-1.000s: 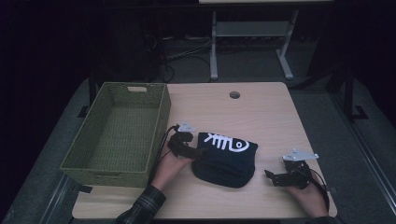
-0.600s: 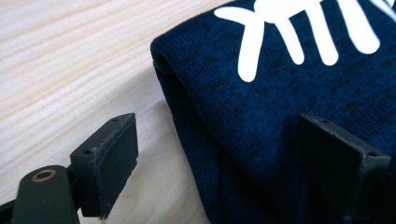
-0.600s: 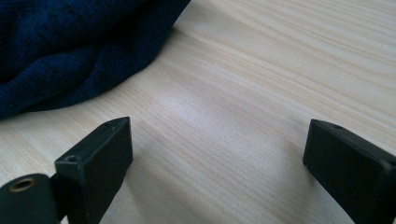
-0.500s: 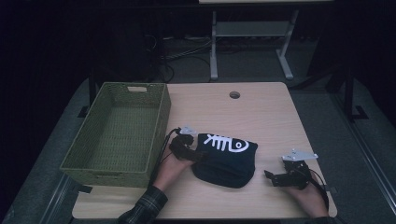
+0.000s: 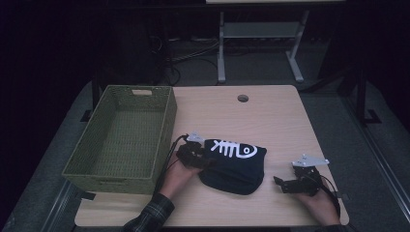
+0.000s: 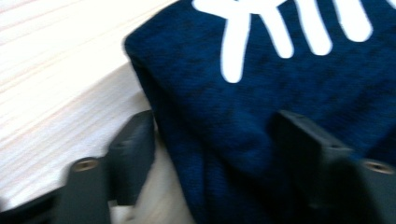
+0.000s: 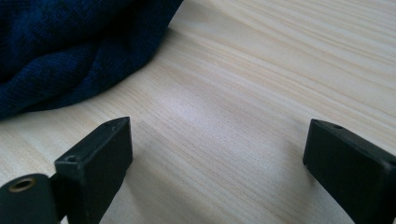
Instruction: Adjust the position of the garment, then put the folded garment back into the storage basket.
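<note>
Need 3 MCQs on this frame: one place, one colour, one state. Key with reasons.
1. Where does the green basket sit?
A. left part of the table
B. right part
C. on the floor

2. What colour is the fishbone print on the dark blue folded garment?
A. yellow
B. white
C. red

3. How does the right gripper stand?
A. shut on the garment
B. jaws open over bare wood
C. inside the basket

Key: 1 A, the high view shows it at the table's left edge. 2 B, white bones show on the blue cloth in the left gripper view. 3 B, its own view shows wide jaws with only wood between them.
</note>
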Demonstrator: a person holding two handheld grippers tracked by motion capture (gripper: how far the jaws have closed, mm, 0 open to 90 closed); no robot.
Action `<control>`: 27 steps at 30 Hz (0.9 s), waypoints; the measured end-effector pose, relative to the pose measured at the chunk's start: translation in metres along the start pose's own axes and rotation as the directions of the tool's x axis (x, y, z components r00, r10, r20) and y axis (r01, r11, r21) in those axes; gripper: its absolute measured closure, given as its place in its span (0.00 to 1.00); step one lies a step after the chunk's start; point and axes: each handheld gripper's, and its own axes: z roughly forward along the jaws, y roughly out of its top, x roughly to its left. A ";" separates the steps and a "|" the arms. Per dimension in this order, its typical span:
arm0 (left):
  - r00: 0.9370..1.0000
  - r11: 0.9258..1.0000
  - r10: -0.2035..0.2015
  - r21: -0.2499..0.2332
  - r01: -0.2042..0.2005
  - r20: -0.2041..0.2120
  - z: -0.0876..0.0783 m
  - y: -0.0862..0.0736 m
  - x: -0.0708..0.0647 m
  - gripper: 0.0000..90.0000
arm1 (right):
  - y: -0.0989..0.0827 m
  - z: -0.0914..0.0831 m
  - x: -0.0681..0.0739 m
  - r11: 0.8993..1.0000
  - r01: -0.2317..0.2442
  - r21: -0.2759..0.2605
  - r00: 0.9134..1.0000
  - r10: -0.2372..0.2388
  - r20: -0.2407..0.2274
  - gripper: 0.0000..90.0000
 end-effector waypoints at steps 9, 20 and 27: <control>0.998 1.000 -0.018 0.015 0.018 0.056 0.000 0.001 0.000 0.73 | 0.000 0.000 0.000 1.000 0.000 0.000 1.000 0.000 0.000 0.09; 0.999 1.000 0.001 0.016 -0.001 0.041 -0.004 0.005 -0.004 0.79 | 0.000 0.000 0.000 1.000 0.000 0.000 1.000 0.000 0.000 0.09; 0.999 1.000 -0.001 -0.010 0.002 0.051 -0.012 0.010 -0.006 0.80 | 0.000 0.000 0.000 1.000 0.000 0.000 1.000 0.000 0.000 0.09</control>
